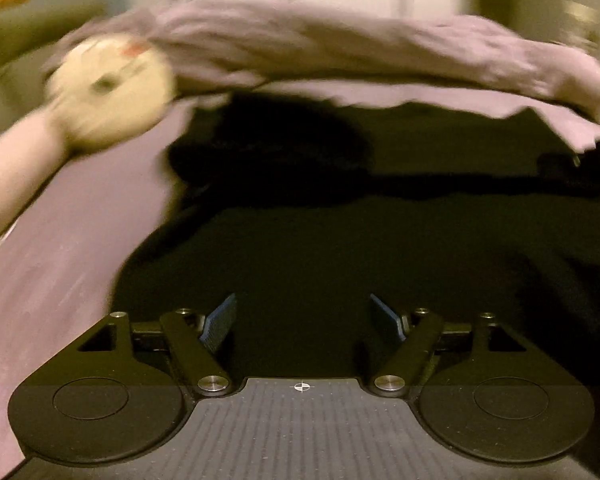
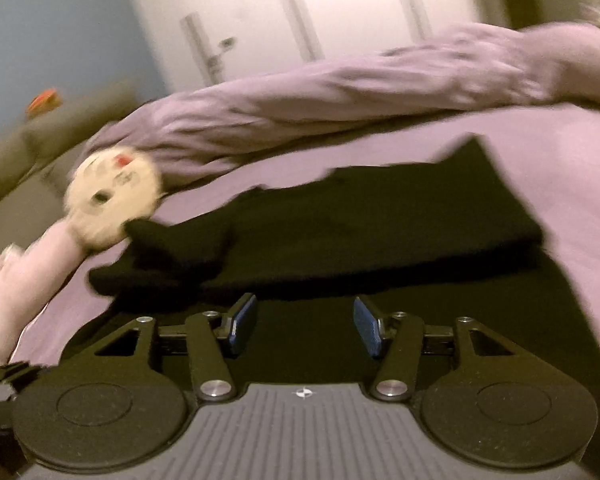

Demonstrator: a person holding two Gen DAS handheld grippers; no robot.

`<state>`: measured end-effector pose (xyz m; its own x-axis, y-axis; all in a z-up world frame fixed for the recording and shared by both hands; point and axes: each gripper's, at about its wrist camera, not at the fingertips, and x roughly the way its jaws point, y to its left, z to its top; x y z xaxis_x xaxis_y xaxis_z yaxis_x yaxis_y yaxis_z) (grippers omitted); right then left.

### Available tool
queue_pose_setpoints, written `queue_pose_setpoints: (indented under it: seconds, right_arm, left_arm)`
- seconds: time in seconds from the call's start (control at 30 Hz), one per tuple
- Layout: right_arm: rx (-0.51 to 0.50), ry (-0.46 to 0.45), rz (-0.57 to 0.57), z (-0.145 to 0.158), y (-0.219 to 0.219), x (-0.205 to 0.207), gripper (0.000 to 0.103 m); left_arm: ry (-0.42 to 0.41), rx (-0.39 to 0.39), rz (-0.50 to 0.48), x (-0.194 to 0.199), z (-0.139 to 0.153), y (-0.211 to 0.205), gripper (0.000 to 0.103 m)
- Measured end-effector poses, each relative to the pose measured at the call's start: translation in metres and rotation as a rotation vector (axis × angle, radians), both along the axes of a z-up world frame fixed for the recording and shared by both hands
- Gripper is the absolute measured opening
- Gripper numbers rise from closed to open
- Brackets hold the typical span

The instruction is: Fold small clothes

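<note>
A black garment [image 1: 340,240] lies spread on a lilac bed sheet [image 1: 60,248]. Its far part is folded over the near part, with a sleeve sticking out to the left [image 2: 160,256]. My left gripper [image 1: 303,320] is open and empty, low over the garment's near part. My right gripper [image 2: 305,326] is open and empty, also just over the near black cloth [image 2: 380,232]. The other gripper's black body shows at the right edge of the left wrist view [image 1: 592,164]. Both views are blurred by motion.
A bunched lilac duvet [image 1: 340,44] lies across the far side of the bed. A plush toy with a round cream head [image 1: 112,88] and pink body lies at the left, its head touching the sleeve in the right wrist view [image 2: 112,196]. White doors stand behind.
</note>
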<state>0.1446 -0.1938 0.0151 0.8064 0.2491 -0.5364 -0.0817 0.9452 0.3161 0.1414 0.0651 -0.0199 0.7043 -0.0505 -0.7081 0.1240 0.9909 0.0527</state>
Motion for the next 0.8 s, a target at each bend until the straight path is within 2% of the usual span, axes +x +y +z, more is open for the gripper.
queue_pose_setpoints:
  seconds: [0.03, 0.13, 0.2, 0.27, 0.33, 0.43, 0.47, 0.5, 0.57, 0.67, 0.77, 0.8]
  right_arm:
    - [-0.027, -0.018, 0.053, 0.004, 0.019, 0.013, 0.056]
    - [-0.106, -0.082, 0.195, 0.017, 0.073, 0.056, 0.070]
    - [-0.147, -0.093, 0.233, 0.022, 0.103, 0.085, 0.071]
    - [-0.177, -0.064, 0.276, 0.022, 0.129, 0.118, 0.070]
    - [-0.223, -0.024, 0.285, 0.018, 0.148, 0.141, 0.060]
    - [-0.301, 0.044, 0.297, 0.004, 0.170, 0.168, 0.037]
    - [-0.315, 0.057, 0.295, -0.001, 0.170, 0.172, 0.012]
    - [-0.311, 0.059, 0.268, -0.003, 0.167, 0.171, 0.012]
    - [-0.223, -0.005, 0.185, 0.008, 0.144, 0.159, 0.012]
    - [-0.033, -0.106, -0.055, 0.026, 0.082, 0.125, 0.012]
    - [0.140, -0.099, -0.204, 0.015, 0.026, 0.094, 0.013]
    - [0.147, -0.087, -0.226, 0.007, 0.016, 0.089, 0.016]
  left_arm:
    - [0.020, -0.012, 0.051, -0.003, -0.001, 0.013, 0.079]
    - [0.064, -0.084, 0.150, -0.004, -0.003, 0.043, 0.079]
    - [0.082, -0.103, 0.192, -0.007, -0.006, 0.057, 0.079]
    - [0.089, -0.094, 0.210, -0.008, -0.008, 0.063, 0.079]
    - [0.085, -0.109, 0.213, -0.006, -0.007, 0.065, 0.079]
    - [0.085, -0.112, 0.225, -0.010, -0.007, 0.067, 0.079]
    - [0.087, -0.113, 0.228, -0.006, -0.007, 0.066, 0.079]
    - [0.085, -0.117, 0.232, -0.001, -0.005, 0.065, 0.079]
    - [0.071, -0.139, 0.237, 0.008, -0.002, 0.065, 0.078]
    - [0.057, -0.172, 0.237, 0.028, 0.003, 0.063, 0.078]
    - [0.047, -0.163, 0.240, 0.054, 0.005, 0.057, 0.077]
    - [0.048, -0.156, 0.241, 0.065, 0.005, 0.054, 0.077]
